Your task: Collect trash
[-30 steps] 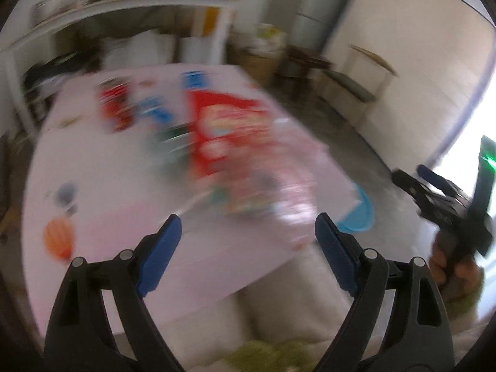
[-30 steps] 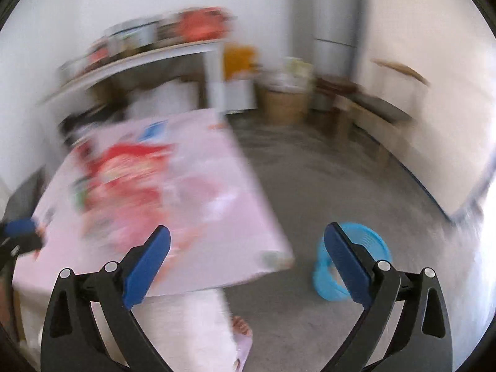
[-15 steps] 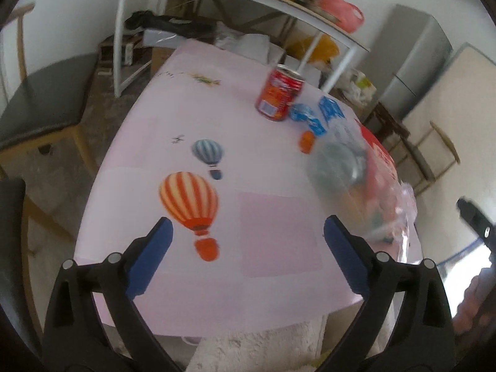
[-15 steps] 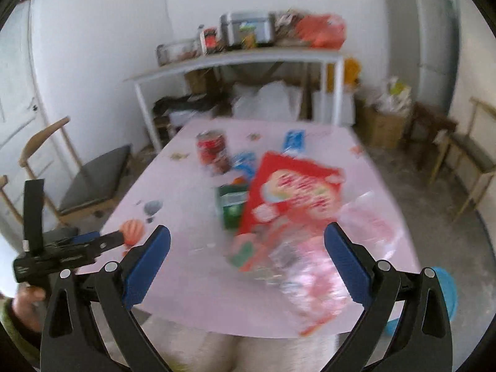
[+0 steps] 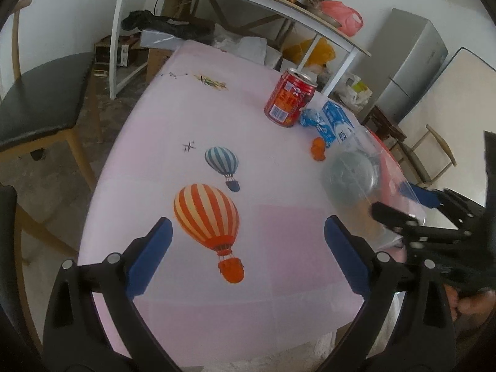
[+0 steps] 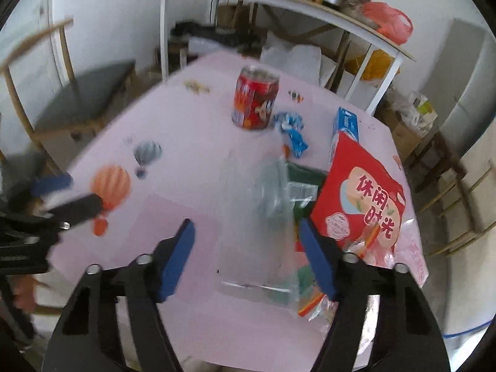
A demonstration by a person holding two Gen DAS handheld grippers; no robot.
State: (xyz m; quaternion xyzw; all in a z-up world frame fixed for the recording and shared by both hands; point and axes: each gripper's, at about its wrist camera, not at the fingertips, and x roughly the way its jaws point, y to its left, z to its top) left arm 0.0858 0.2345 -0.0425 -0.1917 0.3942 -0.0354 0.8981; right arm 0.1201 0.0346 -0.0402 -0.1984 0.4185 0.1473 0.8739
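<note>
Closing now over the clear plastic bag (image 6: 254, 232), right claw (image 6: 248, 248) narrower than before; left claw (image 5: 245, 255) wide, empty.

Pink balloon-print table (image 5: 192, 294): upright red can (image 5: 290, 99), blue wrappers (image 6: 291, 133), clear bag (image 6: 257, 217), red snack packet (image 6: 362, 198).

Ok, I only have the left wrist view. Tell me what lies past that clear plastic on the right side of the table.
Observer: A red snack bag lies there, printed face up.
Operator: Say what the right gripper is doing.
Observer: The right gripper is closing, with the clear plastic bag between its fingers; the pads do not press it yet.
Operator: Report anything under that plastic.
Observer: A green packet shows beside the snack bag, partly covered.
</note>
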